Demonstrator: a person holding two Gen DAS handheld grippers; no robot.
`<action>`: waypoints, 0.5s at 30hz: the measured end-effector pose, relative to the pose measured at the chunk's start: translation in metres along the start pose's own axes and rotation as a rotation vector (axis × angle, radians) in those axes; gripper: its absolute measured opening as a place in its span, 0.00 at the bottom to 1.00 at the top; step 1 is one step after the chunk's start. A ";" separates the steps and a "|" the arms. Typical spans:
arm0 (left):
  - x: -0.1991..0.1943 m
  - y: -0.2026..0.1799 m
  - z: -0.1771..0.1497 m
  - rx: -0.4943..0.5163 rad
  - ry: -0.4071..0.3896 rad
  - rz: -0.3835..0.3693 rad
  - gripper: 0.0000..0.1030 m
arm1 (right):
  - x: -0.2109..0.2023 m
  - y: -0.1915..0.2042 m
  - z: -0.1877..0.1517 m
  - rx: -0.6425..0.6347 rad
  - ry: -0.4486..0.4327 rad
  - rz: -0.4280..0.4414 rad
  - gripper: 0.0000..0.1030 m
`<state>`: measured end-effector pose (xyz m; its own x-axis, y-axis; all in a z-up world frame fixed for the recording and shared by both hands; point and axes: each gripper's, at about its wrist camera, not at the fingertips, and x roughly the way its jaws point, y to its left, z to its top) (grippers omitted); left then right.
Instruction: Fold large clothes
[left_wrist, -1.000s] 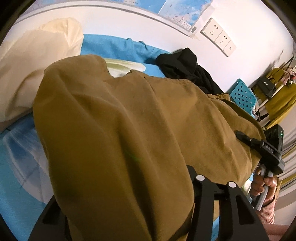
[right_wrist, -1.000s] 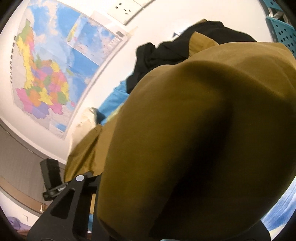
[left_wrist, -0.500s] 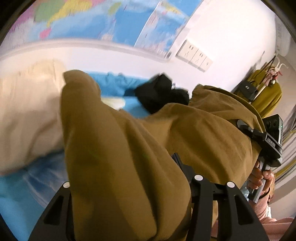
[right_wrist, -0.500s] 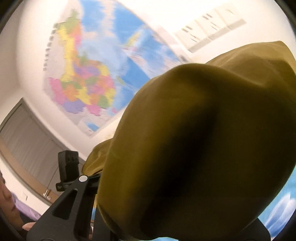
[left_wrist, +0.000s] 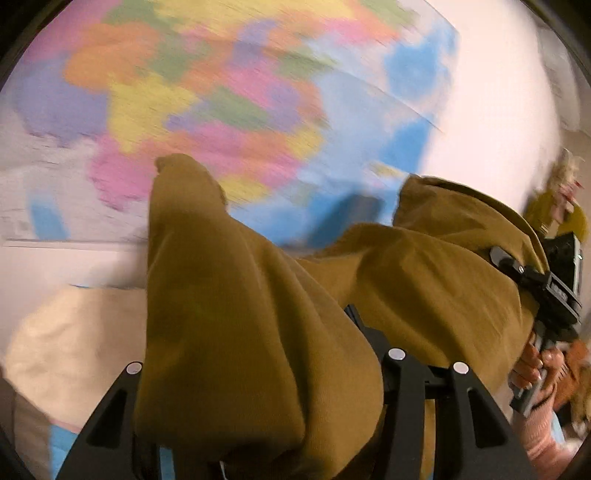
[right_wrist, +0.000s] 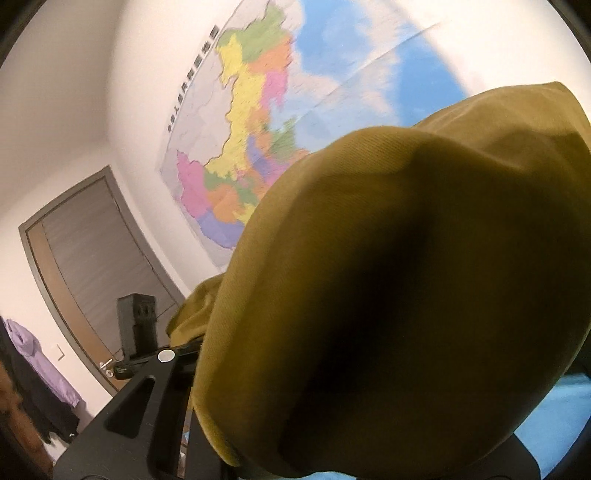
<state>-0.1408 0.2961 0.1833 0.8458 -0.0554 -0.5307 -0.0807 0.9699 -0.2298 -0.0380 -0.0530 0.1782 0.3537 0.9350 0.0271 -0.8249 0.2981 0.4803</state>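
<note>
A large mustard-brown garment (left_wrist: 258, 332) hangs bunched between both grippers, raised in the air in front of the wall. My left gripper (left_wrist: 266, 424) is shut on one edge of it; the cloth drapes over and hides the fingertips. The same garment (right_wrist: 406, 277) fills the right wrist view, where my right gripper (right_wrist: 295, 443) is shut on it, fingertips buried in cloth. The right gripper (left_wrist: 546, 291) also shows at the right of the left wrist view, clamping the garment's far edge, held by a hand.
A coloured wall map (left_wrist: 221, 92) fills the wall behind; it also shows in the right wrist view (right_wrist: 251, 129). A cream pillow (left_wrist: 74, 339) lies on the blue bed (right_wrist: 554, 402) below. A grey door (right_wrist: 92, 266) stands at left.
Both grippers have lifted and tilted upward with the garment. The bed, black clothes and sockets dropped out of view; the map now fills the background.
</note>
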 end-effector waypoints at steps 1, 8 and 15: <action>-0.007 0.010 0.006 -0.002 -0.019 0.034 0.47 | 0.020 0.004 0.005 -0.014 0.007 0.022 0.22; -0.028 0.087 0.035 -0.068 -0.086 0.205 0.47 | 0.122 0.024 0.011 -0.006 0.060 0.128 0.22; -0.035 0.172 0.048 -0.152 -0.125 0.322 0.47 | 0.226 0.038 -0.007 -0.011 0.101 0.186 0.22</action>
<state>-0.1588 0.4764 0.2013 0.8216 0.2850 -0.4937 -0.4221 0.8862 -0.1909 0.0080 0.1711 0.1967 0.1495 0.9884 0.0265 -0.8767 0.1201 0.4659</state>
